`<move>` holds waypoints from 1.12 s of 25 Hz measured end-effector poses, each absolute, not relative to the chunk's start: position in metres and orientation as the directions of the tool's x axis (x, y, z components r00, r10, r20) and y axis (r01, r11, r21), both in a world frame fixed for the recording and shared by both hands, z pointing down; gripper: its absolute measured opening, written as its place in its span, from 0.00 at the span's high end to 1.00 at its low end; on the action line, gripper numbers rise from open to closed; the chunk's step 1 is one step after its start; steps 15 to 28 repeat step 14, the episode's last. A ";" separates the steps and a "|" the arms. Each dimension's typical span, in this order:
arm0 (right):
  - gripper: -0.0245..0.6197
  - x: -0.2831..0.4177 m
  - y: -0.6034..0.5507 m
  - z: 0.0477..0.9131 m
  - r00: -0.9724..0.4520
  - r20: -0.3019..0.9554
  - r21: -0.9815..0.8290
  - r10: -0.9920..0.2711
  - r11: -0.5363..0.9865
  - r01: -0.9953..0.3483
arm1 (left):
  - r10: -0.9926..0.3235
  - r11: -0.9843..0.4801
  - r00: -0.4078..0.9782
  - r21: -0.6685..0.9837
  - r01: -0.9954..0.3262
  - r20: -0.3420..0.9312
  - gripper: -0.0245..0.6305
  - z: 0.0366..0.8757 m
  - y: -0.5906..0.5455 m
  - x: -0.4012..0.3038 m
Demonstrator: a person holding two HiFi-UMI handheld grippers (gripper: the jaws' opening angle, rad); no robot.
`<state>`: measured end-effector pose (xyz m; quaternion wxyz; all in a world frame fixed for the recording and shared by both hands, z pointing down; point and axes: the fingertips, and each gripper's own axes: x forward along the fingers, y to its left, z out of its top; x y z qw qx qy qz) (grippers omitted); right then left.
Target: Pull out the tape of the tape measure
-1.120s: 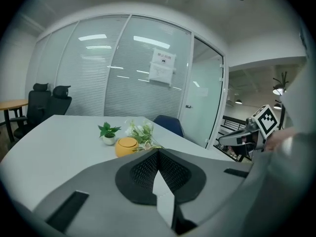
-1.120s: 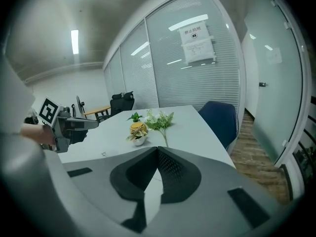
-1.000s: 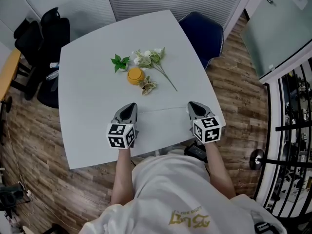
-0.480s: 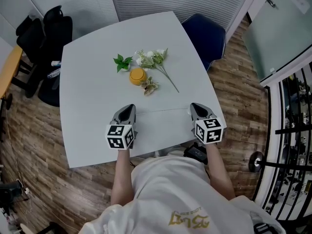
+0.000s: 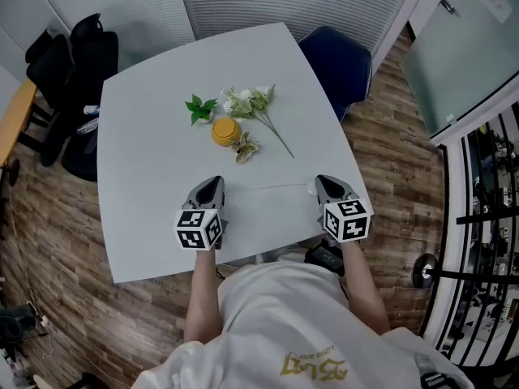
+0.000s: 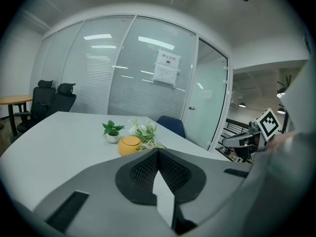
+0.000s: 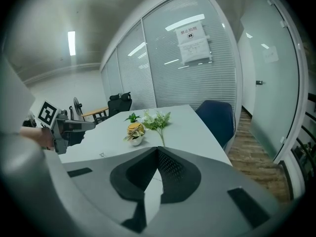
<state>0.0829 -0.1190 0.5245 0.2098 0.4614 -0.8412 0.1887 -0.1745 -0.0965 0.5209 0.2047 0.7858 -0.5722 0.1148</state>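
**A:** Where does the tape measure (image 5: 225, 130) sit?

**B:** It is the round yellow case lying toward the far middle of the grey table (image 5: 154, 209). As far as the head view tells, its tape is still inside. A small potted plant (image 5: 199, 106) stands just beside it on the far left. A flower sprig (image 5: 258, 104) lies just past it, with the stem running off toward the right edge. A dried bloom (image 5: 246, 146) lies close against its near right side; whether the two touch cannot be told.

**A:** And the tools?

**B:** The left gripper (image 5: 216, 182) sits over the near part of the table, on the left. Its jaws are pressed together with nothing between them. In the left gripper view the pads meet in a point, and the yellow case shows on the table well beyond the tip. The right gripper (image 5: 323, 181) is near the table's right edge, level with the left one, and it too is closed and empty. Both point toward the far side, well apart from the tape measure and from each other.

**A:** What lies around the table?

**B:** A blue chair (image 5: 336, 55) stands at the far right corner. Black office chairs (image 5: 73, 63) stand off the left side, on a wood floor (image 5: 49, 241).
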 end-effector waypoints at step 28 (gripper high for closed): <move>0.94 0.098 -0.123 0.531 -0.479 0.537 -0.134 -0.694 0.490 -0.861 | -0.854 -0.246 0.333 0.254 -0.935 0.400 0.96 0.525 -0.100 -0.166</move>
